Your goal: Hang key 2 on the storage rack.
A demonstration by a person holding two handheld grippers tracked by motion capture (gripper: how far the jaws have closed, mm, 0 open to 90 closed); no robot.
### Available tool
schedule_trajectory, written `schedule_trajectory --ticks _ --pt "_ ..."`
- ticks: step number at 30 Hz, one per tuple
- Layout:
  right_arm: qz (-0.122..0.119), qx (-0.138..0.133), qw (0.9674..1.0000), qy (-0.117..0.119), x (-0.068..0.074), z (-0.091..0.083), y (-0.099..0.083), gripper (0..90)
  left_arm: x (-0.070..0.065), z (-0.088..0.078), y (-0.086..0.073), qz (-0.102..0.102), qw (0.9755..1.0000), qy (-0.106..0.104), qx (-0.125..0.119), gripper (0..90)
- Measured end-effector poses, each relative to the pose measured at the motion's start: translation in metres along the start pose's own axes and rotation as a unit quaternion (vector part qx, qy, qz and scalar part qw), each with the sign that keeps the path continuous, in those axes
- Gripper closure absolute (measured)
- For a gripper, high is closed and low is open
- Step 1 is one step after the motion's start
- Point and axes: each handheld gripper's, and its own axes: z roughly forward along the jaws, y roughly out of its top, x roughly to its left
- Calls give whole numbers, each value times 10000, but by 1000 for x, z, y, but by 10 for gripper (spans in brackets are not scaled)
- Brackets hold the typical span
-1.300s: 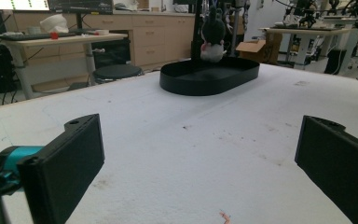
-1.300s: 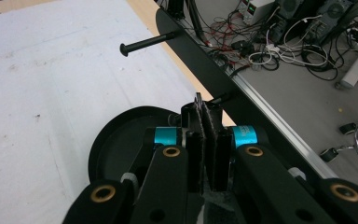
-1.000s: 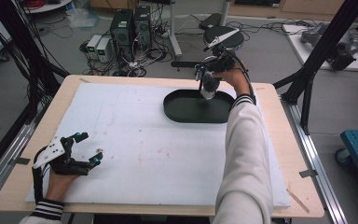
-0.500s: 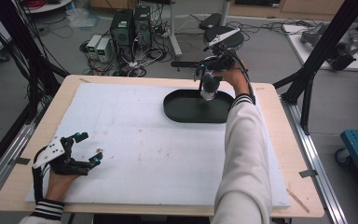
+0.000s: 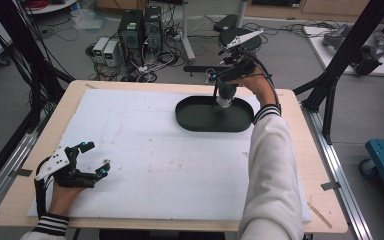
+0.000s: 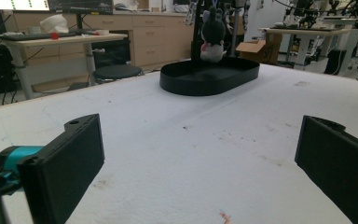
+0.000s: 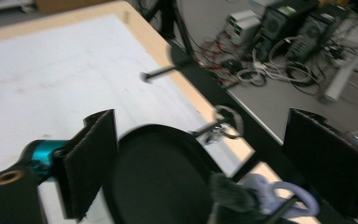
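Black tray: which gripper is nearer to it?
Right. The right gripper hangs just over the black tray at the table's far side, jaws just opened, a plush toy below them. The left gripper rests open near the front left corner, far from it.

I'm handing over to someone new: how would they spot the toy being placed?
Find the white mat covering the table; at its far right sits a black oval tray. The small plush toy is in it, dark grey with white.
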Motion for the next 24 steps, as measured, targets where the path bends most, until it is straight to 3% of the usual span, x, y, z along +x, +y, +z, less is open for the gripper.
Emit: schedule_trajectory --ticks 4,5,12,16,22,24 --pt "169 -423 9987 217 17 -17 -4 81 0 0 0 6 10000 -9 9 17" --pt "194 -413 9988 189 22 -22 -6 5 0 0 0 12 10000 -18 19 17" --pt "97 -669 9976 144 54 -55 -33 9 0 0 0 36 10000 -5 27 17" --pt "168 -923 9956 72 71 -73 -55 9 0 0 0 2 10000 5 6 17" --pt "382 -1455 9886 -25 96 -95 -104 9 0 0 0 19 10000 3 21 17" --pt "416 -1425 9889 -97 103 -96 -120 9 0 0 0 -11 10000 -16 7 17"
